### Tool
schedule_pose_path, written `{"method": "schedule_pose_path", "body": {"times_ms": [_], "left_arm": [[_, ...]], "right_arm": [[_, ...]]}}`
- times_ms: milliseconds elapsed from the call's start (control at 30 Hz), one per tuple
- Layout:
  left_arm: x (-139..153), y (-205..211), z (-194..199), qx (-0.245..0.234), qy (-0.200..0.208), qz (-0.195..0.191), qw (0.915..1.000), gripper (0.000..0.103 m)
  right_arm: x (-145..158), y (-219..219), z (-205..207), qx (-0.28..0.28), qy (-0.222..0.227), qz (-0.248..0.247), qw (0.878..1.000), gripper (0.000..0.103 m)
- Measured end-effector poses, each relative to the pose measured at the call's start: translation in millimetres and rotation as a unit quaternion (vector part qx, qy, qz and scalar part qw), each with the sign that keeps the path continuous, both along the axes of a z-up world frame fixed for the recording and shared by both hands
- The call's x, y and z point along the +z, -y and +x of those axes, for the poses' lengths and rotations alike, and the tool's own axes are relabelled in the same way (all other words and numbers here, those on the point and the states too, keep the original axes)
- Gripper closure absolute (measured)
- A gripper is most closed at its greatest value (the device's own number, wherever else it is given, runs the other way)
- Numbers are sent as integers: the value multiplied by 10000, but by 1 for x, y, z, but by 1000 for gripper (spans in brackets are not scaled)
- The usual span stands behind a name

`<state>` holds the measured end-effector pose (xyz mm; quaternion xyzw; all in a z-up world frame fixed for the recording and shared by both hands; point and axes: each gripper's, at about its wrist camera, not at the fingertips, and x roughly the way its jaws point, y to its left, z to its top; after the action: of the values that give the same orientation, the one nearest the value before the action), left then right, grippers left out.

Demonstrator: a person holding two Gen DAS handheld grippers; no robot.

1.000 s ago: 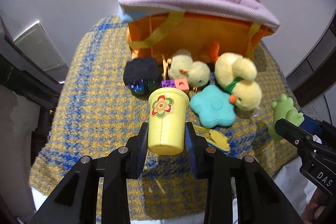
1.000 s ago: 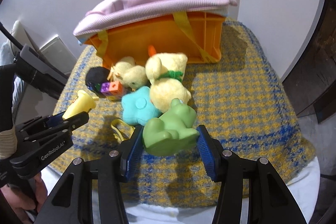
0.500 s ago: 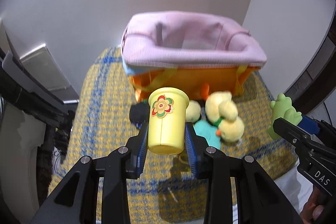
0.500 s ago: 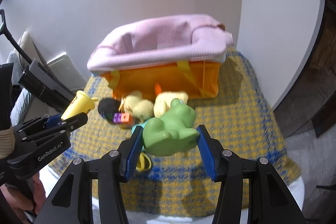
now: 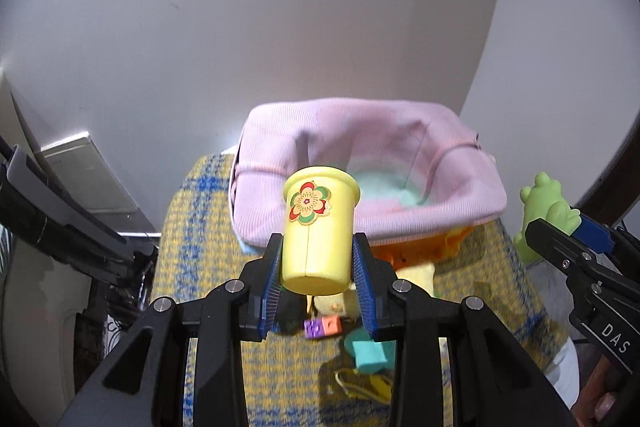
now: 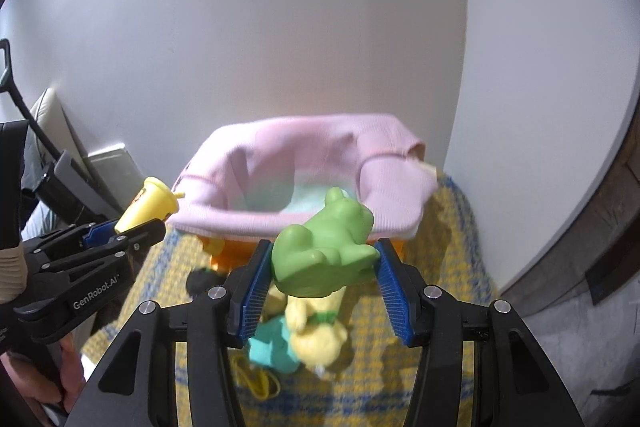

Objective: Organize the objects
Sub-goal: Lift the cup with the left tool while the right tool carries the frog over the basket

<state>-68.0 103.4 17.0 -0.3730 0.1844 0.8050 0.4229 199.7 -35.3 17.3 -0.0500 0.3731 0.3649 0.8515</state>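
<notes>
My left gripper (image 5: 318,281) is shut on a yellow cup (image 5: 318,231) with a flower sticker and holds it high, in front of the near rim of an orange bin lined with pink cloth (image 5: 372,163). My right gripper (image 6: 322,287) is shut on a green frog toy (image 6: 326,247) and holds it above the near rim of the same bin (image 6: 304,163). The cup also shows in the right wrist view (image 6: 150,205), and the frog in the left wrist view (image 5: 546,211).
Below, on the yellow and blue woven cloth (image 5: 192,227), lie a teal star toy (image 6: 272,347), yellow plush ducks (image 6: 316,331), small purple and orange blocks (image 5: 322,327), a black object (image 5: 290,311) and a yellow clip (image 5: 368,385). White walls stand behind the bin.
Both grippers have risen well above the cloth with their toys. The bin's inside now shows from above, and the toys on the cloth lie lower in view.
</notes>
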Motion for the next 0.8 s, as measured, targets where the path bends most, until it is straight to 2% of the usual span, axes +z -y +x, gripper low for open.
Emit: {"method": "schedule_pose_path", "body": {"times_ms": [333,800], "left_arm": [[-2,-41,-16,13,7,-1,10000,70],[-15,-75,-36,122,26,-114,9999,70]], "right_arm": [[10,-26,42,-149,84,-11,9999,51],[-3,-66,76,-209,-31,-104,9997,51]]}}
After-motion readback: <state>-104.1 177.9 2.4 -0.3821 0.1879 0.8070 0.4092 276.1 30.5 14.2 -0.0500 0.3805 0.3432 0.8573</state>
